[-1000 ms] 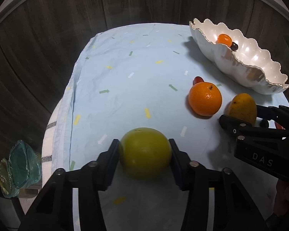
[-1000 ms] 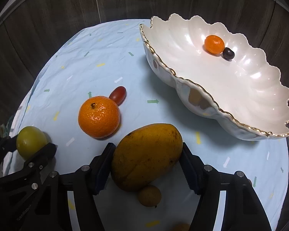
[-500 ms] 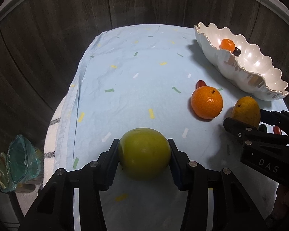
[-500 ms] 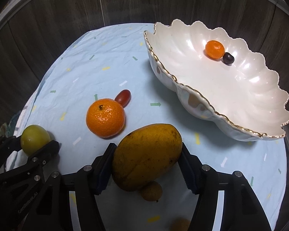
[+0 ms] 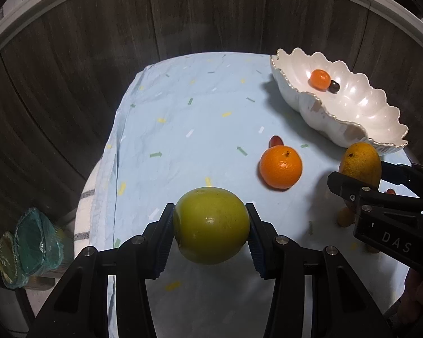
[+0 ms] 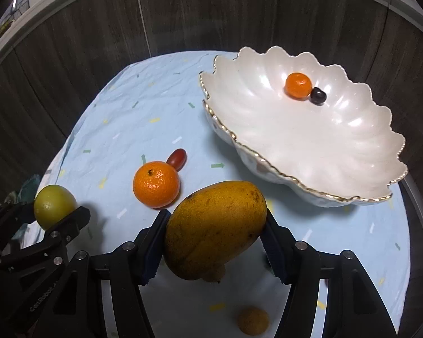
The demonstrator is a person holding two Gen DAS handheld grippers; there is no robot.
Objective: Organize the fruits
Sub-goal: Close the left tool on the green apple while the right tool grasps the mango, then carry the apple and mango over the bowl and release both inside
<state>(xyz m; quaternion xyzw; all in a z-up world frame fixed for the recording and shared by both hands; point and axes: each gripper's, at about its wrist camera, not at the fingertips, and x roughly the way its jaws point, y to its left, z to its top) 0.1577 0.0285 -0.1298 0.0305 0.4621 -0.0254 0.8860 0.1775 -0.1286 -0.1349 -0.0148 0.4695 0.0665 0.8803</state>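
Note:
My left gripper (image 5: pixel 211 233) is shut on a round green-yellow fruit (image 5: pixel 211 225), lifted above the light blue cloth. In the right wrist view that fruit (image 6: pixel 53 207) sits at the far left. My right gripper (image 6: pixel 215 239) is shut on a yellow-brown mango (image 6: pixel 215 229), also off the cloth; the left wrist view has the mango (image 5: pixel 359 163) at the right. A white scalloped bowl (image 6: pixel 268 129) stands at the back right and holds a small orange (image 6: pixel 298 85) and a dark grape (image 6: pixel 317 95). A larger orange (image 6: pixel 156 184) and a red grape tomato (image 6: pixel 177 157) lie on the cloth.
Two small tan round fruits (image 6: pixel 252 321) (image 5: pixel 345 217) lie on the cloth near its front edge. The round table's cloth (image 5: pixel 183 129) ends against dark wood panels. A teal glass dish (image 5: pixel 31 248) sits off the table at lower left.
Both grippers have risen with their fruits, so the table, bowl and loose orange look smaller and farther below. The grips have not changed.

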